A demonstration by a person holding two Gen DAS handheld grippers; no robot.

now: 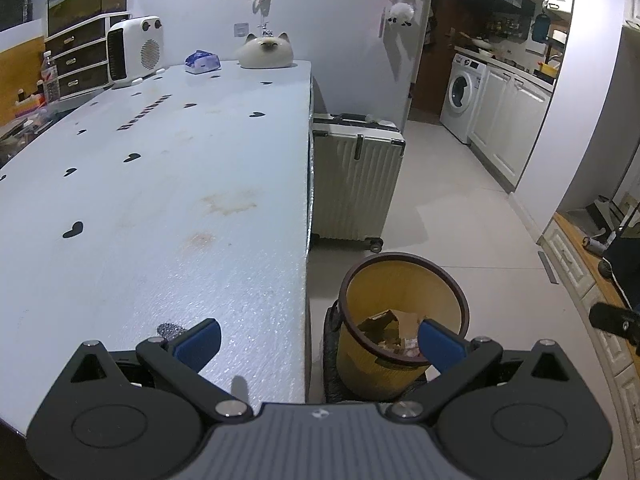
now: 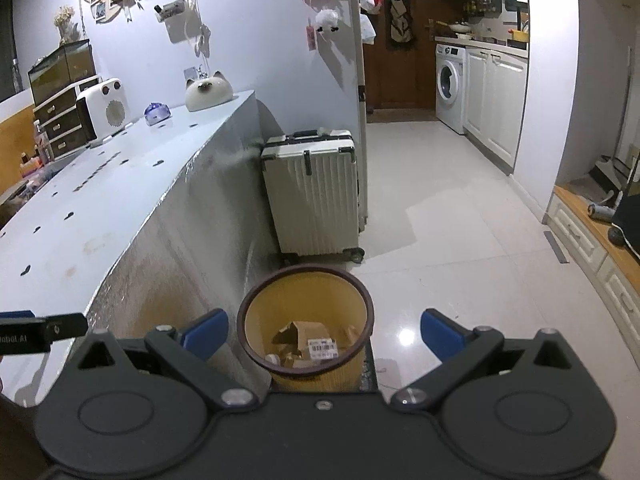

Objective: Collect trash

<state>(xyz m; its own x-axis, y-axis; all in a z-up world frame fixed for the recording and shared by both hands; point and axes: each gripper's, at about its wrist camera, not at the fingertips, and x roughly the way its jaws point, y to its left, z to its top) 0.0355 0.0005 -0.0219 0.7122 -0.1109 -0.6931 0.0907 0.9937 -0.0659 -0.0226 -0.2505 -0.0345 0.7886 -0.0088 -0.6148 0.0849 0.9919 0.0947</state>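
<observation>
The bench (image 1: 168,208) is lying left of both claws, carrying no trash near them. The bin (image 2: 306,332) is standing below the right claw (image 2: 324,334), holding cardboard (image 2: 304,340). Both claws, left claw (image 1: 318,342) too, are released and empty; next grasp should be searched farther along the bench.

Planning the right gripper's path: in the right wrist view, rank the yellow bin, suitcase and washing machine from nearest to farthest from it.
1. Yellow bin, on the floor just ahead of the open right gripper.
2. Suitcase, beyond the bin, against the counter's end.
3. Washing machine, far right, in the kitchen.
</observation>
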